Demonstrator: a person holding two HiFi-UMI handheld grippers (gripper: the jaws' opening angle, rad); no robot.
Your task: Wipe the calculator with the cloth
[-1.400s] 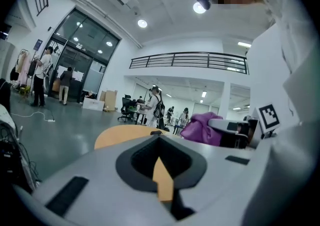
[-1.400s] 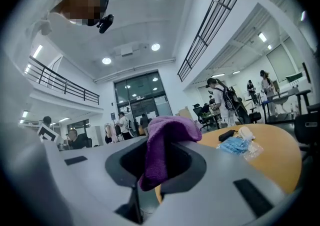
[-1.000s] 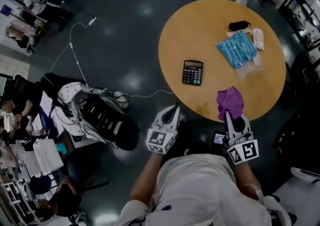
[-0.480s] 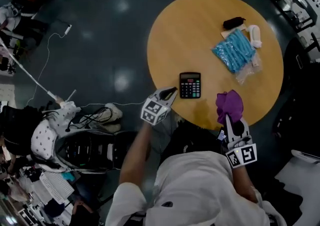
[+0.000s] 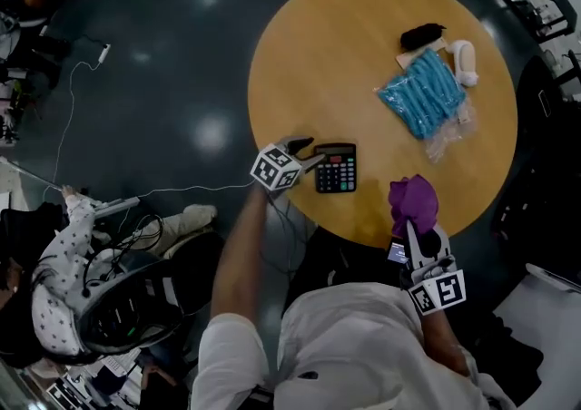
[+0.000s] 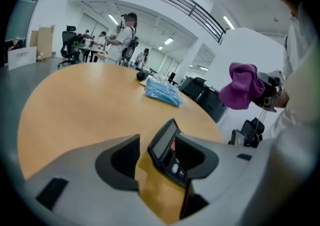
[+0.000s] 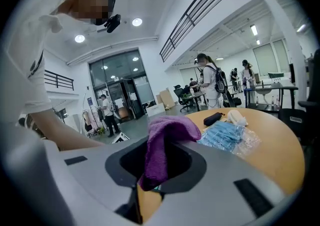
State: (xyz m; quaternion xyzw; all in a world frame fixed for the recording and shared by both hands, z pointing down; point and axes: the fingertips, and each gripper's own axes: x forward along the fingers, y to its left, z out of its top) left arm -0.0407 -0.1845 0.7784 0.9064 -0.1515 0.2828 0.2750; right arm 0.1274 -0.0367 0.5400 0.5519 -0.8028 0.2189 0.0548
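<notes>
Left claw point(image 5: 309, 151) has just spread, calculator point(image 5: 336, 169) edge between its jaws. I steady it gently; right claw point(image 5: 410, 225) pinches the cloth point(image 5: 413, 198).

Round wood worktop point(image 5: 363, 45) on a dark glossy floor point(image 5: 163, 63) with light glare. White walls, high balcony railing point(image 7: 197, 12), round ceiling lights point(image 7: 80, 38), glass doors point(image 7: 117, 95) far. Office chairs point(image 6: 67, 50) far left.
</notes>
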